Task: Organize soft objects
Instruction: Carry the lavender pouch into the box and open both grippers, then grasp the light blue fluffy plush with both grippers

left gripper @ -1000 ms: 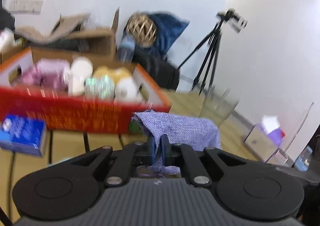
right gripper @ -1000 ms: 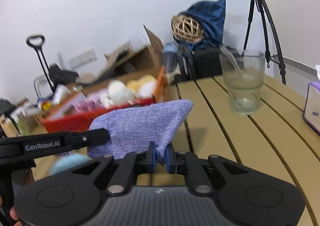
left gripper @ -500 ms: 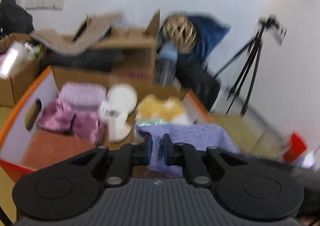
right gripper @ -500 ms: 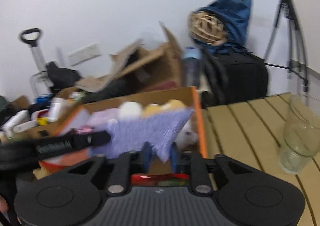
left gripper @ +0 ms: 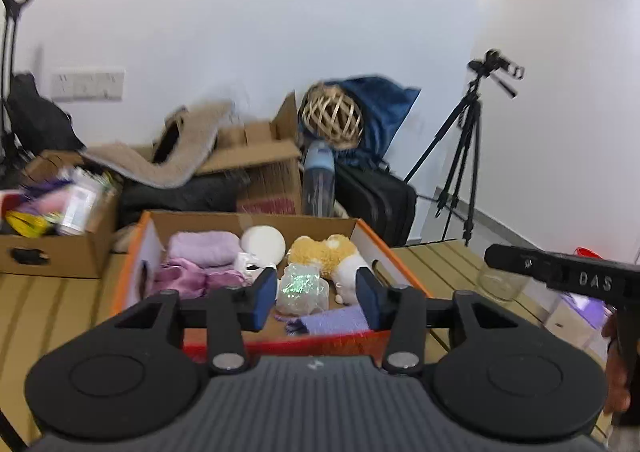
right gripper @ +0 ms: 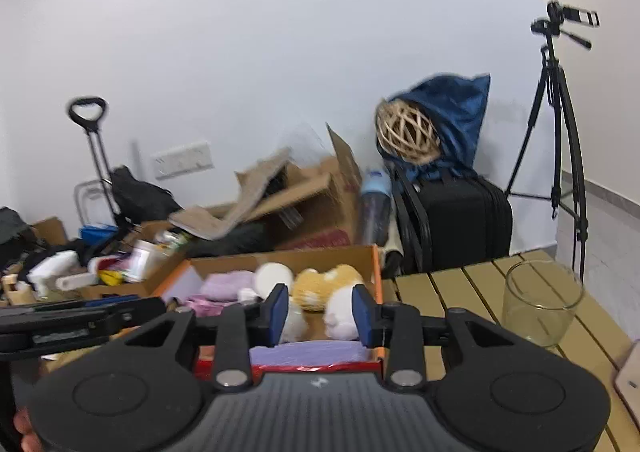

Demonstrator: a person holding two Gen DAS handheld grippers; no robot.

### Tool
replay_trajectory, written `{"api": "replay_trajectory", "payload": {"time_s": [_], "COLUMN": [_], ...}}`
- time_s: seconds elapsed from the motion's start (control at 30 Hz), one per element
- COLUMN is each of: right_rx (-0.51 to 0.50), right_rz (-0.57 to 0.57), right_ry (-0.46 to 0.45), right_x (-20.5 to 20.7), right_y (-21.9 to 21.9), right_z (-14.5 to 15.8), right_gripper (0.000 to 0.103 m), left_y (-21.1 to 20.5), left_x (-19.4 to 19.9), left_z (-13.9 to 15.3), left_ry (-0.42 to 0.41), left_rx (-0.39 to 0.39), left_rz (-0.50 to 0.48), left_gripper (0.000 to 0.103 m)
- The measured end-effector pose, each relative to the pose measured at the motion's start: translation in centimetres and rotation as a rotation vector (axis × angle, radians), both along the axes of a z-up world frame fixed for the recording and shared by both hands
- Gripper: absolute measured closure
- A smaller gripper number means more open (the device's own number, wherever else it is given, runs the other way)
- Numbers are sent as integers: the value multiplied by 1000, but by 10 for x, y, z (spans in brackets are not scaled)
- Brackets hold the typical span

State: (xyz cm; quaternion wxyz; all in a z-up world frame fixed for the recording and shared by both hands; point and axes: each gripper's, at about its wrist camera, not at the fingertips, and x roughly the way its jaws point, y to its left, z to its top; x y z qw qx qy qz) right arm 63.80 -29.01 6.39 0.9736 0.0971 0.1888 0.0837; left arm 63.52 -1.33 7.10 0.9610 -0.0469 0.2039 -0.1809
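**Left wrist view: cloth was in the box**

Both grippers hung spread wide, holding nothing, over the orange box (left gripper: 372,240). The left gripper (left gripper: 316,294) and right gripper (right gripper: 320,312) framed the purple cloth (left gripper: 332,322), which lay flat inside by the near wall, beside the plush toy (left gripper: 324,252).

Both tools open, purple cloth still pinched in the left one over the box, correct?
Not quite. Both tools are open, but the left tool holds nothing: the purple cloth lies in the orange box, at its near edge. The left wrist view shows it; the right tool is open too.
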Motion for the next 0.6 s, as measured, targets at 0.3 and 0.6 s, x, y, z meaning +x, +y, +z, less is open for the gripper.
{"api": "replay_trajectory", "payload": {"time_s": [0.3, 0.6], "right_rx": [-76, -43], "right_rz": [13, 95], "right_ry": [-69, 45], "right_x": [-156, -229], "right_y": [26, 41], "right_z": [-37, -87], "right_gripper": [50, 50], "left_y": [35, 54], "left_x": [-170, -239], "left_z": [-47, -81], "left_ry": [-34, 48], "left_rx": [13, 8], "left_rz": [63, 119], "left_gripper": [30, 29]}}
